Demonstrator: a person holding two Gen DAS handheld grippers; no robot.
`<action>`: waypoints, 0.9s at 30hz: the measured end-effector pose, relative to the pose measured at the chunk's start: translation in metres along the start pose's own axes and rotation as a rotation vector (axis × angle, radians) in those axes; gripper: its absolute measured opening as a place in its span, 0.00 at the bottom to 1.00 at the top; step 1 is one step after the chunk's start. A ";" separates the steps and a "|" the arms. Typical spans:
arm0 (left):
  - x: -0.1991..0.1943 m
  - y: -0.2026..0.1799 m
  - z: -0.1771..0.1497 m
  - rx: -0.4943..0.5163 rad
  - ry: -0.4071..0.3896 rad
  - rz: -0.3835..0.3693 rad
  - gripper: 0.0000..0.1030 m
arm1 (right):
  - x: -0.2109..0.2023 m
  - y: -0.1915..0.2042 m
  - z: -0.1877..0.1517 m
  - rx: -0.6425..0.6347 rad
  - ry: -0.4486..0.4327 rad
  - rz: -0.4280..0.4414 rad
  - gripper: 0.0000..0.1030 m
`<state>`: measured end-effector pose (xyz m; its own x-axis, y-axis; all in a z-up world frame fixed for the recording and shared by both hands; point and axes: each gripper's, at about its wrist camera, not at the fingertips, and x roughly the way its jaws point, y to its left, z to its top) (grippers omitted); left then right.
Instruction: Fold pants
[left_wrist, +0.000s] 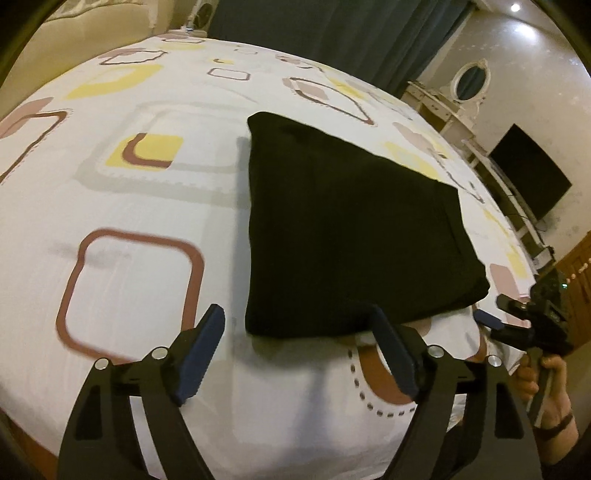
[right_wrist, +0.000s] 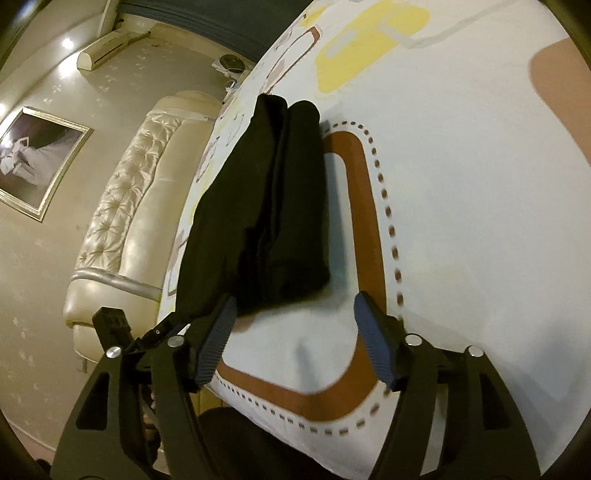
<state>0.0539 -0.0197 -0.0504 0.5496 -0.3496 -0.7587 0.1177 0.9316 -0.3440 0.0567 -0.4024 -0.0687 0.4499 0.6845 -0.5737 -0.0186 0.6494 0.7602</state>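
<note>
The black pants lie folded into a compact stack on the patterned bed sheet. My left gripper is open and empty, just in front of the stack's near edge; its right finger overlaps that edge. In the right wrist view the folded pants show as a layered stack seen from its end. My right gripper is open and empty, just short of that end. The right gripper also shows in the left wrist view, at the stack's right corner.
The bed's near edge runs below the left gripper. A cream padded headboard stands beyond the bed. A dressing table with an oval mirror and a dark TV screen stand along the far wall.
</note>
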 end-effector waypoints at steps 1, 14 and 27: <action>0.000 -0.002 -0.004 0.002 0.009 0.018 0.80 | -0.002 0.003 -0.004 -0.006 -0.003 -0.008 0.71; -0.037 -0.038 -0.035 0.095 -0.068 0.144 0.82 | -0.010 0.041 -0.044 -0.107 -0.017 -0.197 0.77; -0.051 -0.037 -0.037 0.069 -0.100 0.193 0.83 | -0.004 0.073 -0.063 -0.288 -0.075 -0.456 0.80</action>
<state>-0.0090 -0.0406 -0.0195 0.6467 -0.1554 -0.7467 0.0567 0.9861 -0.1561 -0.0027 -0.3364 -0.0299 0.5316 0.2936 -0.7945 -0.0461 0.9466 0.3190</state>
